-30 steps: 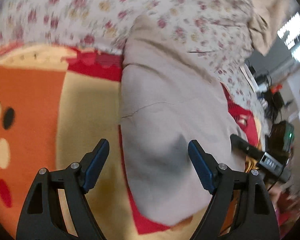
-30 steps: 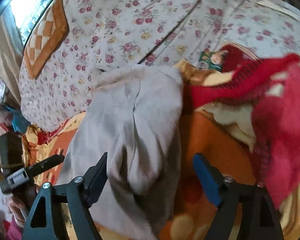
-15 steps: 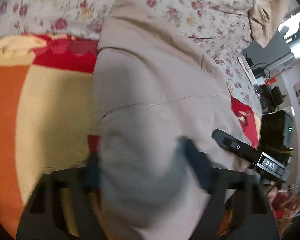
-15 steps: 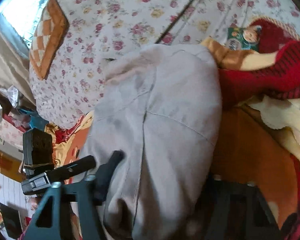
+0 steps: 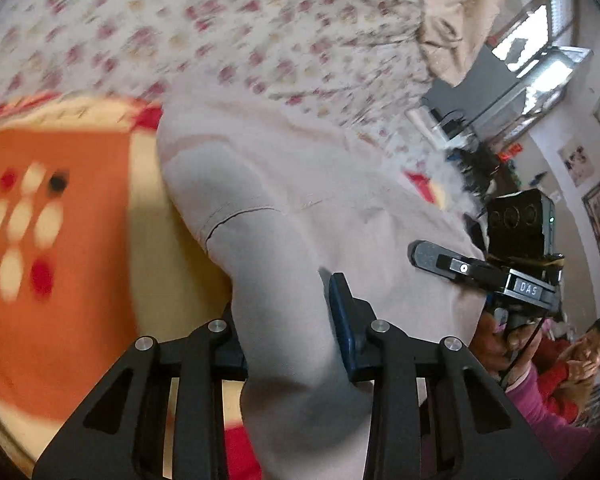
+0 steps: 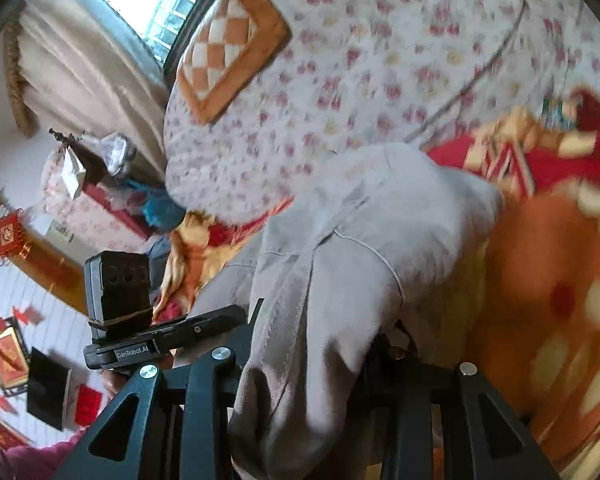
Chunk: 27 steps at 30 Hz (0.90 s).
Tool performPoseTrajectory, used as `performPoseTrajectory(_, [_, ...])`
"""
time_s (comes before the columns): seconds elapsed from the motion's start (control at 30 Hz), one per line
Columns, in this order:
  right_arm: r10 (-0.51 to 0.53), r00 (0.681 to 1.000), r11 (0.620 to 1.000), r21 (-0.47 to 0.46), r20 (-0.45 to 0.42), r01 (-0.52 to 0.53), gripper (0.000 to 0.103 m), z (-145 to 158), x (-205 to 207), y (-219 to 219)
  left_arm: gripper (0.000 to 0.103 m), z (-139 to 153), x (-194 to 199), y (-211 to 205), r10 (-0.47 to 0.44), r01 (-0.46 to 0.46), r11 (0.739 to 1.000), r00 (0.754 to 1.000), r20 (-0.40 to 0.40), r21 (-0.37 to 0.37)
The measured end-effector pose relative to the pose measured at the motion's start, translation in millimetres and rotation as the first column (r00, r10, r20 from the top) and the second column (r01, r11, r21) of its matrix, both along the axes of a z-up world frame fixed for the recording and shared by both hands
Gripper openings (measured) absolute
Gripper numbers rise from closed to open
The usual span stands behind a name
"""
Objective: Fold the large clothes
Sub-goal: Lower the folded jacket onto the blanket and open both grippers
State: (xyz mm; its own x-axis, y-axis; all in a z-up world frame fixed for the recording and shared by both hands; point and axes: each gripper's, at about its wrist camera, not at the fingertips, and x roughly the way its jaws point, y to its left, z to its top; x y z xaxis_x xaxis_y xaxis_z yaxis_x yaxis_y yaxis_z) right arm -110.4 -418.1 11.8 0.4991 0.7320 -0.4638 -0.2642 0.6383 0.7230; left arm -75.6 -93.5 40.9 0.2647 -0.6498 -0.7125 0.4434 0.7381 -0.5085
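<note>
Left wrist view shows the left gripper (image 5: 288, 320) with its blue-padded jaws, which were spread wide a second ago and have just been closing, now pinching a bunched end of the pale beige-grey cloth garment (image 5: 292, 200) at the bottom centre of the frame. In the right wrist view, the right gripper (image 6: 312, 344) has done the same: its jaws have just been closing and now squeeze a thick fold of that garment (image 6: 360, 264) low in the middle, the right-hand pad buried under cloth. A second ago the garment lay flat between open jaws on both sides; now both ends are gathered and the near edge looks lifted off the bedding, so I would judge the grasp finished and the fold about to be carried over. The garment lies on the orange, yellow and red patterned blanket (image 5: 72, 280), with its far end reaching the white quilt with small red flowers (image 5: 220, 32) in the upper part of both frames. Its long axis runs from the bottom centre up and away from the grippers, leaning toward the upper left in the left view. A seam crosses it roughly at mid-length. Each view also catches the other gripper at its edge.
</note>
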Motion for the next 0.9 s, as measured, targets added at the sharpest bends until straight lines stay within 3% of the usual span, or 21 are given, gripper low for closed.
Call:
performPoseTrajectory(0.07, [0.036, 0.999, 0.999, -0.016, -0.040, -0.037, 0.037, -20, -11, 18, 0.031, -23, -9, 10, 0.038, -0.037, 0.998, 0.999, -0.030, 0.054])
performPoseTrajectory(0.1, [0.034, 0.997, 0.998, -0.049, -0.071, -0.038, 0.045, -32, -13, 25, 0.032, -38, -10, 15, 0.071, -0.065, 0.994, 0.995, -0.067, 0.089])
performPoseTrajectory(0.13, [0.019, 0.994, 0.995, -0.101, -0.103, -0.029, 0.058, -43, -14, 30, 0.039, -46, -10, 19, 0.089, -0.079, 0.991, 0.992, -0.086, 0.109])
performPoseTrajectory(0.2, [-0.051, 0.990, 0.964, -0.265, -0.133, 0.014, 0.069, -57, -15, 33, 0.053, -44, -12, 25, 0.122, -0.114, 0.984, 0.991, -0.054, 0.138])
performPoseTrajectory(0.27, [-0.106, 0.987, 0.959, -0.276, -0.124, 0.069, 0.070, -48, -19, 24, 0.054, -22, -18, 26, 0.141, -0.150, 0.972, 0.988, 0.064, 0.181])
performPoseTrajectory(0.33, [-0.159, 0.985, 0.944, -0.302, -0.064, 0.132, 0.070, -28, -26, 16, 0.068, -2, -21, 22, 0.141, -0.176, 0.962, 0.975, 0.173, 0.209])
performPoseTrajectory(0.43, [-0.202, 0.978, 0.918, -0.337, 0.060, 0.210, 0.070, 10, -35, 16, 0.072, 9, -12, 8, 0.156, -0.197, 0.958, 0.967, 0.203, 0.206])
performPoseTrajectory(0.57, [-0.149, 0.981, 0.909, -0.374, 0.124, 0.186, 0.068, 30, -21, 50, 0.072, -6, 19, -14, 0.200, -0.251, 0.931, 0.958, 0.204, 0.266])
performPoseTrajectory(0.67, [-0.156, 0.982, 0.859, -0.475, 0.106, 0.188, 0.057, 16, 11, 75, 0.072, -23, 47, -18, 0.241, -0.293, 0.902, 0.951, 0.193, 0.317])
performPoseTrajectory(0.8, [-0.236, 0.970, 0.774, -0.593, 0.057, 0.223, 0.054, -23, 46, 65, 0.072, -38, 82, -22, 0.283, -0.318, 0.892, 0.947, 0.150, 0.320])
performPoseTrajectory(0.9, [-0.285, 0.959, 0.796, -0.558, 0.000, 0.236, 0.054, -49, 60, 41, 0.072, -49, 108, -37, 0.276, -0.302, 0.892, 0.953, 0.123, 0.337])
